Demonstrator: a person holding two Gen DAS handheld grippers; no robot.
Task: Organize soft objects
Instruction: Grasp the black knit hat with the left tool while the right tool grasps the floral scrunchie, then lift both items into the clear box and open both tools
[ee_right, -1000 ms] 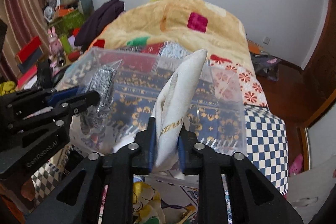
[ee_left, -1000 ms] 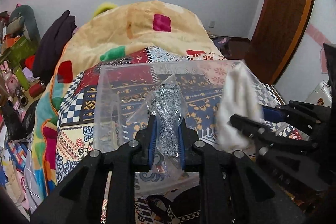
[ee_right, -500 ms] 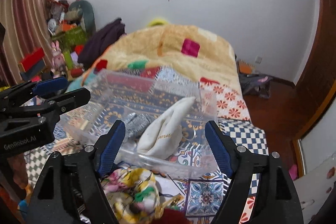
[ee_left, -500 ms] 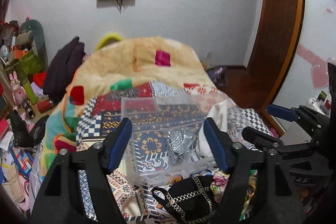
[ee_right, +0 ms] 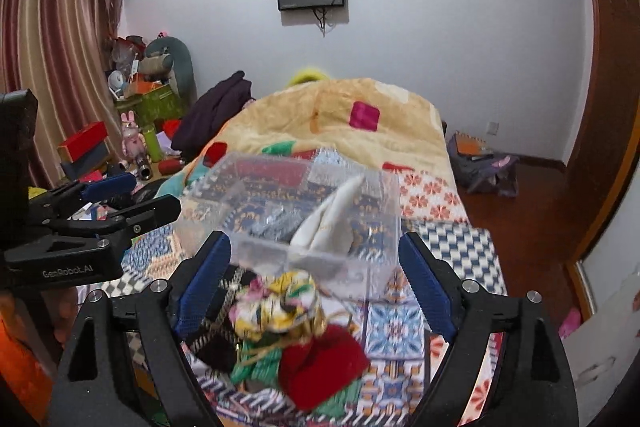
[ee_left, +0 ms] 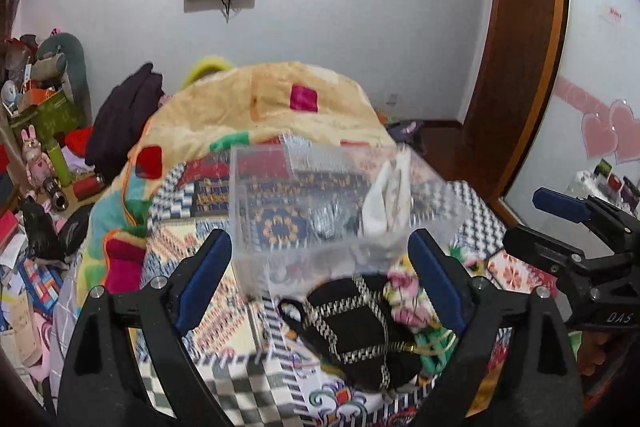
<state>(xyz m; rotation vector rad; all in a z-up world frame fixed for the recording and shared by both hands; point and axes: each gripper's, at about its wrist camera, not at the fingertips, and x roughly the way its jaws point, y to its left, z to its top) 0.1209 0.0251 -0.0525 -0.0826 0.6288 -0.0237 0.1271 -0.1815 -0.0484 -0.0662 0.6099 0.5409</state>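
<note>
A clear plastic box (ee_left: 256,195) (ee_right: 380,195) sits on the patterned bed cover. Inside it lie a grey knitted piece (ee_left: 332,215) (ee_right: 276,223) and a cream cloth (ee_left: 390,195) (ee_right: 328,219) that leans against the right wall. In front of the box lies a pile of soft things: a black piece with gold chain trim (ee_left: 352,327), a floral piece (ee_right: 280,303), a red piece (ee_right: 320,363) and a green one (ee_right: 256,367). My left gripper (ee_left: 320,279) is open and empty, held above the pile. My right gripper (ee_right: 316,279) is open and empty beside it.
The bed carries a yellow patchwork blanket (ee_left: 280,107) at the far end. A dark garment (ee_left: 124,115) and cluttered toys and boxes (ee_right: 140,99) stand at the left. A wooden door (ee_left: 520,47) and a bag on the floor (ee_right: 480,163) are at the right.
Both grippers let go of the grey piece and the cream cloth, which now lie in the box. Both opened wide and drew back and up from the box.
</note>
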